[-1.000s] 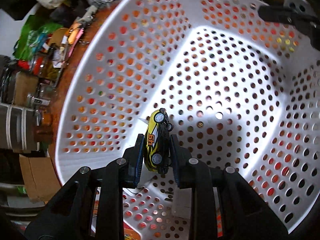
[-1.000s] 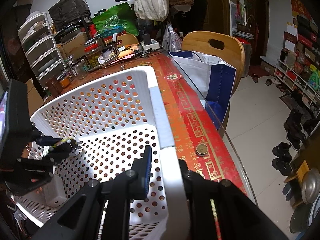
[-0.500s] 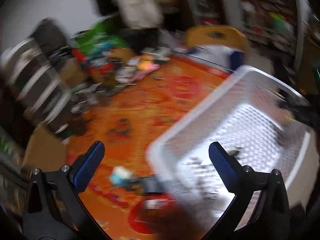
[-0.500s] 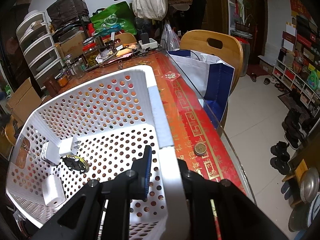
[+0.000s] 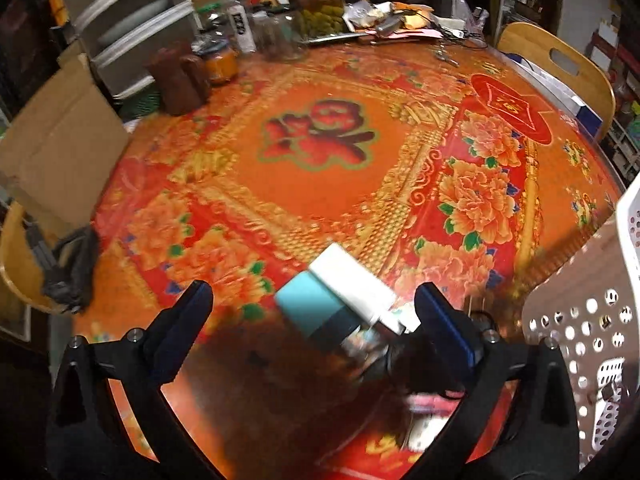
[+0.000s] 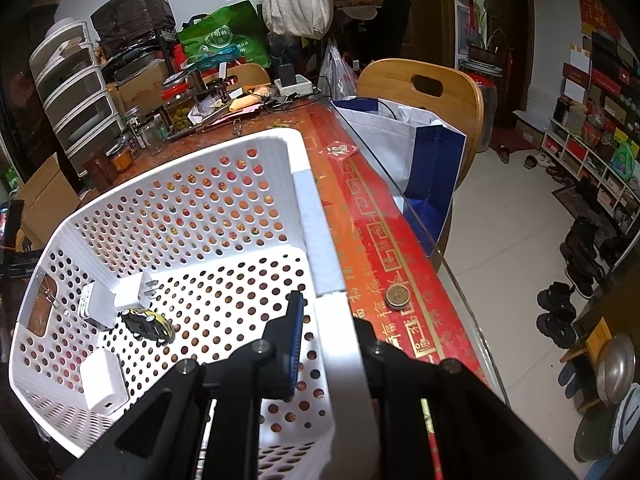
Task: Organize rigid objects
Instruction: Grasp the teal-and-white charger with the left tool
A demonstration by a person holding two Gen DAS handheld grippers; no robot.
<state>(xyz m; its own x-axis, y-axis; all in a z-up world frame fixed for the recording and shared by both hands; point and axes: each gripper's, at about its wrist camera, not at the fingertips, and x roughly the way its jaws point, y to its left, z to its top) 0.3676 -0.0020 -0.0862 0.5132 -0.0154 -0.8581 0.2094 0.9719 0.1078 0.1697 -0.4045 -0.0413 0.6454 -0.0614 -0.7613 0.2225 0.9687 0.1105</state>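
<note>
Left gripper (image 5: 312,316) jaws just opened wide, teal-white box (image 5: 336,300) between them, untouched; right gripper (image 6: 326,336) clamps basket rim (image 6: 316,240)

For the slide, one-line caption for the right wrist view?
Right gripper clamps the white basket rim; toy car and three white chargers lie inside.

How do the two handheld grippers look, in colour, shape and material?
Both are matte black frames with angular, triangular cut-out arms and small silver screws. The left gripper has two fingers lined with blue pads. The right gripper is the same build, with a ribbed blue pad on its finger. No cables, markings or sleeves are visible.
</note>
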